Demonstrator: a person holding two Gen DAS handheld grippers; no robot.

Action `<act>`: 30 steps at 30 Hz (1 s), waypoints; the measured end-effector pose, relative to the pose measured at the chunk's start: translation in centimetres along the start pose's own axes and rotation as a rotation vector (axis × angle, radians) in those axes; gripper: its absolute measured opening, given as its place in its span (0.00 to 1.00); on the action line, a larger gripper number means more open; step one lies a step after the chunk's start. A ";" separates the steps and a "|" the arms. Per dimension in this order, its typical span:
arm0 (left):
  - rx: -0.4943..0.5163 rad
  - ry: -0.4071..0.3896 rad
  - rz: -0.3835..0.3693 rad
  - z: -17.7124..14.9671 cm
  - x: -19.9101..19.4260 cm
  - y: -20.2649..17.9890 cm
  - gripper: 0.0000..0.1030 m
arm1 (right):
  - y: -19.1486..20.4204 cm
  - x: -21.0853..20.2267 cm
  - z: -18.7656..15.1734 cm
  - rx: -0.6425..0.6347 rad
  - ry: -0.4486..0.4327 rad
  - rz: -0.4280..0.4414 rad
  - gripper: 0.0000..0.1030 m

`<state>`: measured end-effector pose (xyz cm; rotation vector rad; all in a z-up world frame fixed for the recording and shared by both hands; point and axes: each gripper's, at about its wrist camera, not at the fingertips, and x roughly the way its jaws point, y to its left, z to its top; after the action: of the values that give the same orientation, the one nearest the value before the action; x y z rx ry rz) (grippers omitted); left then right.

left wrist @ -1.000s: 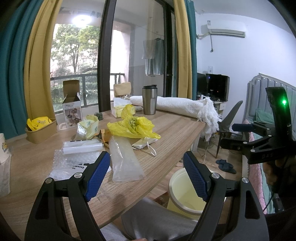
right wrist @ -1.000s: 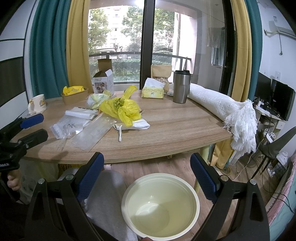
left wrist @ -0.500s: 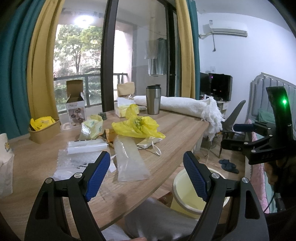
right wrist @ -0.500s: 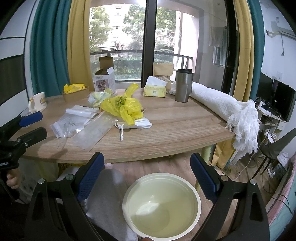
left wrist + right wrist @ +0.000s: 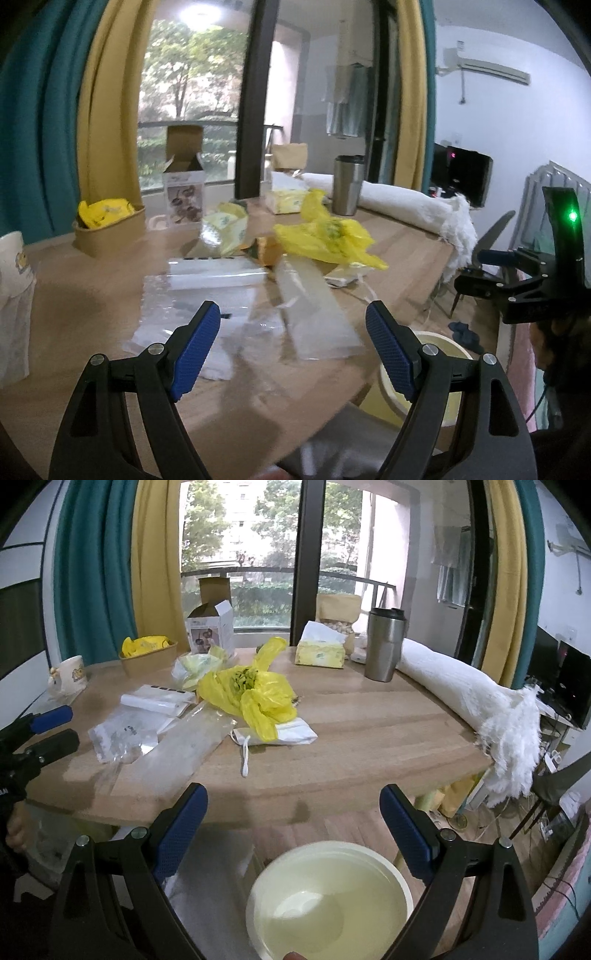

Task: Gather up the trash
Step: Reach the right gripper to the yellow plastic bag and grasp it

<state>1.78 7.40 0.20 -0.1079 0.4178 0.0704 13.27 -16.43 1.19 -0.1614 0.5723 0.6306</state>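
Across frame centre, counter [image 5: 369, 738] holds yellow bag [image 5: 247, 690], clear wrappers [image 5: 314, 317]; bin [image 5: 328, 901] at bottom empty. Our left tongs [image 5: 293, 347], right tongs [image 5: 293, 834] spread, pinching nothing. We judge collecting unstarted.

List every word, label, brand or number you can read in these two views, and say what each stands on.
No text reads clearly enough to quote.
Carton box: a picture and small print, too small to read.
Mug: yellow print, blurred.
Yellow bag: green print, crumpled and unreadable.
Clear pouch: tiny dark print, unreadable.
Tissue pack: nothing legible.
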 end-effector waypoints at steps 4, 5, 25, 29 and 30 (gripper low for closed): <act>-0.028 0.015 0.015 0.2 0.5 2.2 0.81 | 0.7 2.2 1.5 -0.018 0.019 0.008 0.91; -0.037 0.021 0.018 0.3 0.7 3.0 0.81 | 0.9 2.7 1.9 -0.022 0.024 0.009 0.91; -0.128 0.162 -0.095 0.4 5.7 7.3 0.81 | 4.3 13.7 8.5 -0.128 0.062 0.022 0.90; -0.130 0.172 -0.123 0.3 6.1 6.7 0.72 | 4.7 14.7 8.5 -0.136 0.074 0.050 0.69; -0.125 0.177 -0.128 0.3 6.3 6.6 0.71 | 4.7 14.9 8.4 -0.137 0.087 0.057 0.58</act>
<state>7.02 14.22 -2.67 -0.2647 0.5822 -0.0393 24.13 -2.37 0.11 -0.3032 0.6196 0.7213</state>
